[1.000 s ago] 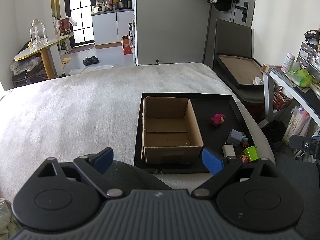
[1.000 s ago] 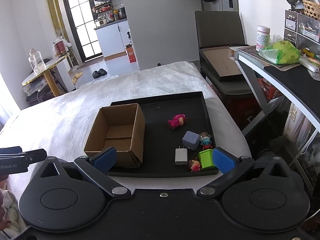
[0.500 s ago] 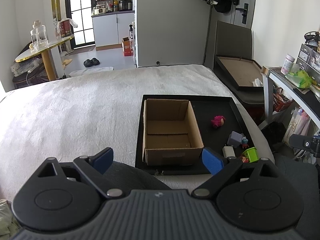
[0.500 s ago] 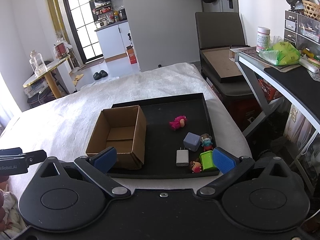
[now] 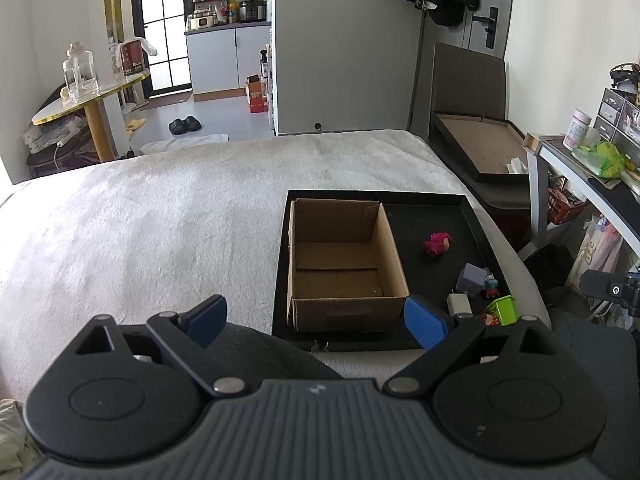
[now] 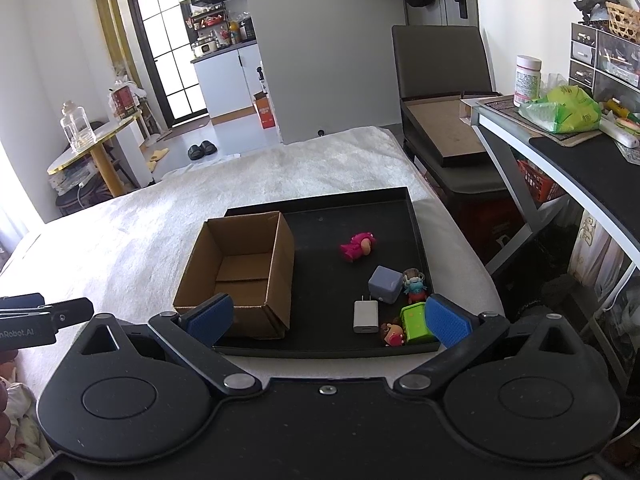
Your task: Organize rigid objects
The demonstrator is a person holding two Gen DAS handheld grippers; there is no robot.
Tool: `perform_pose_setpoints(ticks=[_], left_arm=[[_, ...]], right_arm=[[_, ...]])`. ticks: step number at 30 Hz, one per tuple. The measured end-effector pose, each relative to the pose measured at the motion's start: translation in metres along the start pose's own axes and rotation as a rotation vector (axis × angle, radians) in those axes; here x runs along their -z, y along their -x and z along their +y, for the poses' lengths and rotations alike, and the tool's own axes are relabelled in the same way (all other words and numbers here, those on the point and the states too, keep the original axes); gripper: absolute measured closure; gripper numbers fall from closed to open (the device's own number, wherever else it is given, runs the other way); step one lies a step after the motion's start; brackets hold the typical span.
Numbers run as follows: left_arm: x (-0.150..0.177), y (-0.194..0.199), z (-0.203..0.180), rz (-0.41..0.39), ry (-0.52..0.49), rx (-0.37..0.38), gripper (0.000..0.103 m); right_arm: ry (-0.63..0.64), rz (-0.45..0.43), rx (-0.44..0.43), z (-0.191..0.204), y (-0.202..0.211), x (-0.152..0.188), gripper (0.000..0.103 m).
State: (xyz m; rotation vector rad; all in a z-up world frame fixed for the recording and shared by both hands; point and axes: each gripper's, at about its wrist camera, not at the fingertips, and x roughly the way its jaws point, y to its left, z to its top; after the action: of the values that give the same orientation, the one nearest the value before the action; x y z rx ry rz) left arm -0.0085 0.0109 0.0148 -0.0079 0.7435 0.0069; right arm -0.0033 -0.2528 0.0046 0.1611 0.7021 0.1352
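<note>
A black tray (image 6: 416, 236) (image 5: 476, 224) lies on the white bed cover. An open, empty cardboard box (image 6: 240, 272) (image 5: 340, 260) stands in its left half. To the right lie a pink toy figure (image 6: 358, 246) (image 5: 437, 243), a lilac cube (image 6: 385, 284) (image 5: 472, 279), a white charger (image 6: 366, 316) (image 5: 459, 304), a green block (image 6: 416, 322) (image 5: 502, 309) and small figurines (image 6: 414, 282). My left gripper (image 5: 316, 320) is open, short of the tray's near edge. My right gripper (image 6: 328, 318) hangs open above the tray's near side, holding nothing.
The white bed cover (image 5: 160, 220) spreads left of the tray. A desk (image 6: 580, 160) with a bottle and green bag stands to the right, a dark chair (image 6: 440, 80) holding a framed board beyond it. A small round table (image 5: 88, 96) is far left.
Both views have tilted slightly, so the tray and box sit a little lower in the frames. Nothing was grasped and both grippers stay open.
</note>
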Motion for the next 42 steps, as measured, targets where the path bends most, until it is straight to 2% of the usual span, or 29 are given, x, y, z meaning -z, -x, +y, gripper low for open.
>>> perform_pose_setpoints(ticks=[19, 28, 33, 42], left_arm=[[-0.008, -0.021, -0.002, 0.026, -0.038, -0.029, 0.008], [-0.015, -0.049, 0.001, 0.064, -0.024, -0.071, 0.008], [-0.021, -0.063, -0.002, 0.075, -0.026, -0.076, 0.008], [-0.023, -0.092, -0.003, 0.103, -0.010, -0.077, 0.009]], right_arm=[[-0.021, 0.029, -0.005, -0.007, -0.018, 0.000, 0.000], [-0.056, 0.039, 0.022, -0.020, -0.038, -0.001, 0.000], [-0.071, 0.062, 0.016, -0.028, -0.053, 0.000, 0.000], [-0.075, 0.043, 0.060, -0.044, -0.072, 0.000, 0.000]])
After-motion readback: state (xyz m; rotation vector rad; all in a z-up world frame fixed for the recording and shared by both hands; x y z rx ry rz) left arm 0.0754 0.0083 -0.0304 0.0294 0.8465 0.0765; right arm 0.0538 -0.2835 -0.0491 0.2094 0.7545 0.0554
